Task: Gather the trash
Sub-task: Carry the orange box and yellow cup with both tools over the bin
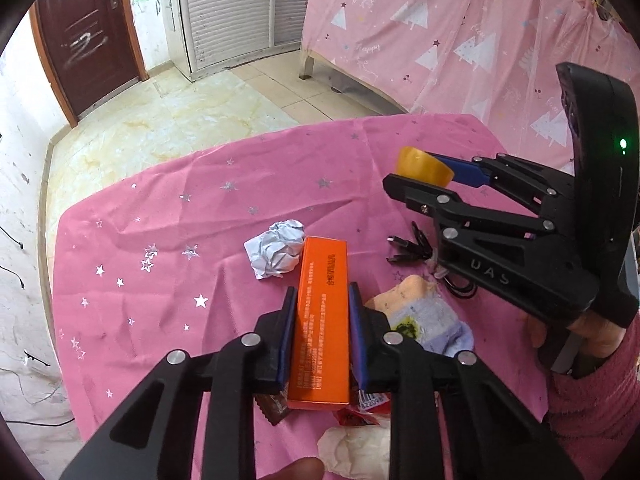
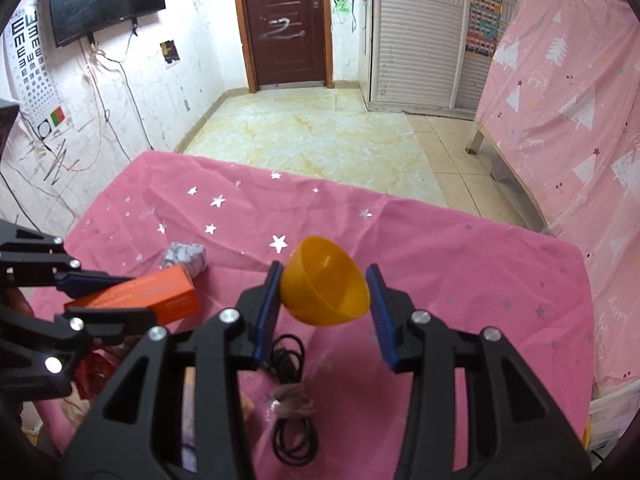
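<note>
My left gripper (image 1: 322, 300) is shut on a long orange box (image 1: 322, 320) and holds it over the pink star-print tablecloth (image 1: 160, 240). The box also shows in the right wrist view (image 2: 152, 294). My right gripper (image 2: 324, 276) is shut on a yellow plastic bowl (image 2: 326, 286), tilted and held above the table; it shows at the right in the left wrist view (image 1: 422, 166). A crumpled white paper ball (image 1: 276, 248) lies on the cloth just left of the box's far end.
A coiled black cable (image 2: 290, 364) and a brown hair tie (image 2: 294, 400) lie under the right gripper. A stained pastel cloth (image 1: 424, 316), red wrappers (image 1: 360, 408) and a crumpled tissue (image 1: 356, 448) lie near the left gripper. Tiled floor lies beyond the table.
</note>
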